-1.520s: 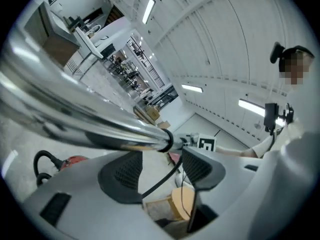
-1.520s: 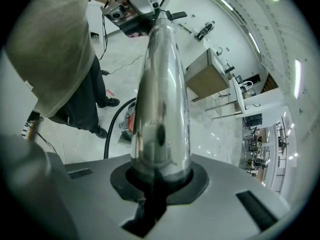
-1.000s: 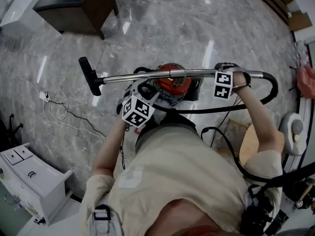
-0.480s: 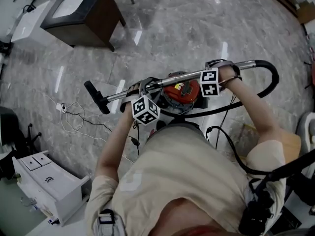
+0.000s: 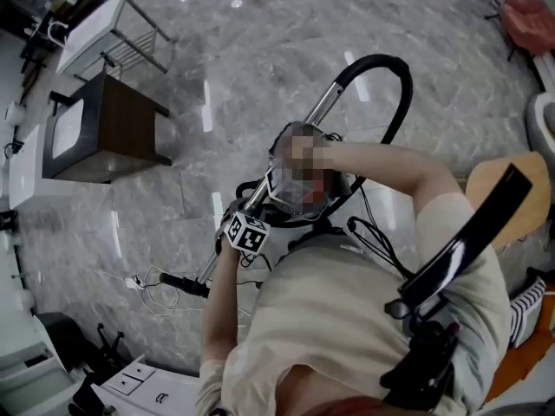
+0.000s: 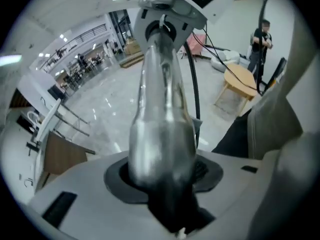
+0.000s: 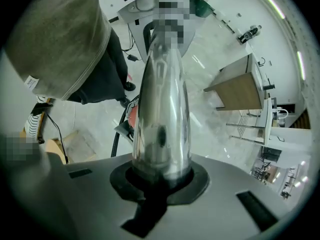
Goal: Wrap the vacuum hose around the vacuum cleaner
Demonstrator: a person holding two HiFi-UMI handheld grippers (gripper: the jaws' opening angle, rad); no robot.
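Holding the metal wand (image 5: 325, 107) in both grippers, slanted from 7 o'clock up to 1 o'clock over the vacuum cleaner (image 7: 131, 115), which sits mid-frame at the person's feet.

- **Right gripper** (image 7: 160, 179): clamped tight on wand.
- **Left gripper** (image 5: 243, 225): fairly wide jaws, just been closing. Wand sits between them, but no firm pinch seen yet.
- **Hose** (image 5: 395, 76): arcs off the wand's top end at 1 o'clock, then drops back to the body.

Step looks like bringing wand and hose in to start the wrap; no loop is round the body yet. To do it well, finish the left grip first. Then swing the wand close round the canister and feed the hose with slack so it doesn't kink.

**Room for moving**
- Open marble floor from 11 to 2 o'clock.
- Brown cabinet (image 5: 113, 128) at 9 o'clock.
- Wooden stool (image 5: 490, 189) at 3 o'clock.
- Floor nozzle (image 5: 184, 284) is near the loose white cable (image 5: 139, 282) at 7 o'clock, so it could snag.
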